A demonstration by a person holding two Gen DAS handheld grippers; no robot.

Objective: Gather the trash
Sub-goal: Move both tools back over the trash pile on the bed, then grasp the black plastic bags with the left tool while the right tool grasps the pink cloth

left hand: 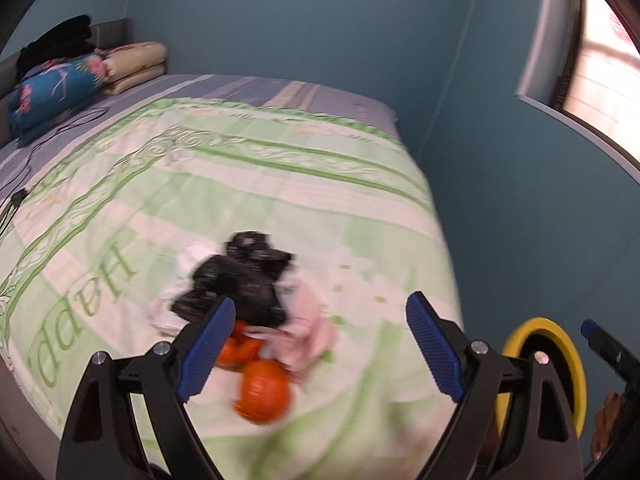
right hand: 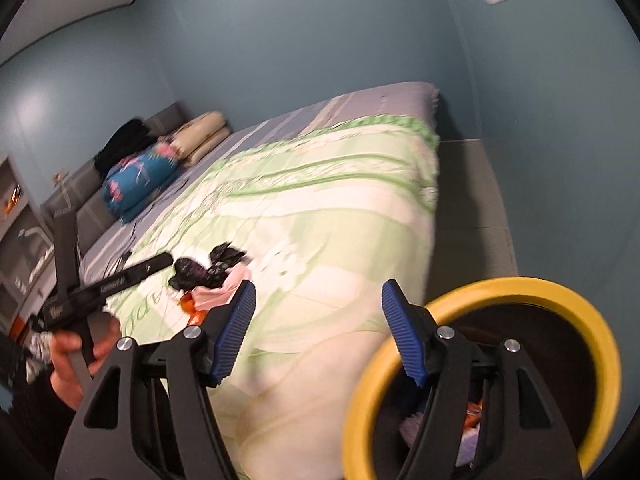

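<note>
The left gripper [left hand: 320,344] is spread wide with nothing between its blue pads [left hand: 208,344], hanging above the bed's near end. The right gripper [right hand: 316,332] is likewise wide open and empty, its right finger crossing the yellow rim of the bin [right hand: 480,376] at about 4 o'clock in its view. Some scraps lie inside the bin, too dim to name. In the left view the bin [left hand: 516,344] shows at 4 o'clock, off the bed's right edge.

Just beyond the left gripper's fingers, on the green-and-white quilt [left hand: 248,184], sits the trash pile: an orange ball [left hand: 264,396] nearest, more orange pieces [left hand: 236,350] behind the left pad, pink tissue [left hand: 308,328] beside them, and a crumpled black bag [left hand: 240,280] on top. All are blurred. In the right view the pile [right hand: 208,276] lies at 9 o'clock, with the person's left hand [right hand: 76,360] lower left.

Farther off, at 10 o'clock, a blue floral pillow [left hand: 56,88], cream pillows [left hand: 136,64] and dark clothes [left hand: 56,42] rest against the headboard. A window [left hand: 600,60] is at 2 o'clock.
</note>
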